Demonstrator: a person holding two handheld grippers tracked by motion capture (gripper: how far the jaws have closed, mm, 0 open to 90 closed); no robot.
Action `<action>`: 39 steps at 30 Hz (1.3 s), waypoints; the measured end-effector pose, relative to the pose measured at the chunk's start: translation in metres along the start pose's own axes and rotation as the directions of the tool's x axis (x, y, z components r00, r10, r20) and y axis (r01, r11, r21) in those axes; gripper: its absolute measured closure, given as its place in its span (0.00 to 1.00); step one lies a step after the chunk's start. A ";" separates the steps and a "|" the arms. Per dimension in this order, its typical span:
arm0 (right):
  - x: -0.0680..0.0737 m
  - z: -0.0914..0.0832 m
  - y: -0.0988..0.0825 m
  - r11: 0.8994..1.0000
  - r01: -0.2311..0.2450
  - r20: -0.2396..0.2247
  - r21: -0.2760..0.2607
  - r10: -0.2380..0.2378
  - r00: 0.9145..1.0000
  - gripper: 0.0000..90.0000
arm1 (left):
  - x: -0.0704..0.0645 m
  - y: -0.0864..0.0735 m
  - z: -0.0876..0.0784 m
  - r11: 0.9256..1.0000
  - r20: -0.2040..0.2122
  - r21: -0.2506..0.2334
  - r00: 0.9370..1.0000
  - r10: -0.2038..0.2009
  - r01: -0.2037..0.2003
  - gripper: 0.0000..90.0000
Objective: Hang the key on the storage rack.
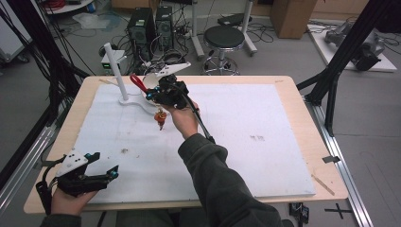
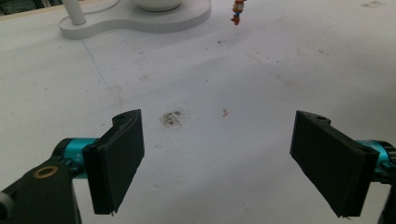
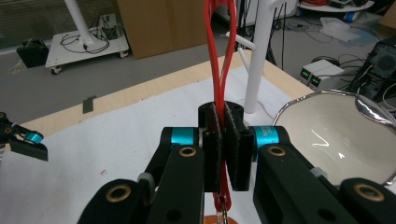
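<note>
My right gripper (image 1: 163, 92) (image 3: 223, 128) is shut on a red strap loop (image 1: 138, 82) (image 3: 218, 51), which stands up past its jaws. A small orange and red figure (image 1: 160, 118) (image 2: 237, 11) dangles from the strap below the gripper, just above the white mat. The gripper hovers beside a white stand (image 1: 116, 71) (image 3: 260, 51) with an upright pole and a side peg. A shiny white bowl (image 3: 327, 135) (image 2: 156, 3) sits on the stand's base (image 2: 135, 21). My left gripper (image 1: 105, 164) (image 2: 217, 128) rests low at the mat's near left corner, jaws wide open with nothing between them.
A white mat (image 1: 246, 118) covers most of the wooden table (image 1: 288, 82). Dirt specks (image 2: 172, 118) mark the mat ahead of the left gripper. Behind the table stand a black stool (image 1: 223, 38), computer towers (image 1: 150, 23) and cables. Black frame posts flank both sides.
</note>
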State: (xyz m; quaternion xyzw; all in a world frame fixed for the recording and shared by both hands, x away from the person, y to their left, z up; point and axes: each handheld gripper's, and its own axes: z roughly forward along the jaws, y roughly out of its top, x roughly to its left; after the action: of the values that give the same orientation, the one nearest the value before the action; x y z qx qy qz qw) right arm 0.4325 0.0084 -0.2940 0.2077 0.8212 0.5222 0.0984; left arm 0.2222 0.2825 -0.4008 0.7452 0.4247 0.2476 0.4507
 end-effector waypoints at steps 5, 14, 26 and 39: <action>0.001 0.009 0.004 1.000 -0.003 -0.001 0.001 0.003 1.000 0.96 | 0.000 -0.001 -0.001 1.000 -0.001 -0.002 1.000 -0.003 0.003 0.20; -0.001 0.025 0.009 1.000 -0.008 0.014 0.003 0.008 1.000 0.96 | 0.000 -0.001 -0.001 1.000 -0.001 -0.003 1.000 -0.005 0.005 0.20; 0.002 0.043 0.017 1.000 0.005 0.032 0.001 -0.005 0.999 0.96 | 0.001 -0.002 -0.002 1.000 -0.003 -0.004 1.000 -0.010 0.010 0.20; -0.002 0.063 0.014 1.000 0.007 0.050 0.015 -0.008 0.999 0.96 | 0.003 -0.002 -0.002 1.000 -0.005 -0.005 1.000 -0.013 0.013 0.20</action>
State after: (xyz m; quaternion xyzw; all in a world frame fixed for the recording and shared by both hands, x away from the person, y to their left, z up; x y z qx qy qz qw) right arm 0.4616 0.0641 -0.3088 0.2184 0.8231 0.5106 0.1190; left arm 0.2210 0.2862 -0.4015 0.7406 0.4302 0.2477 0.4528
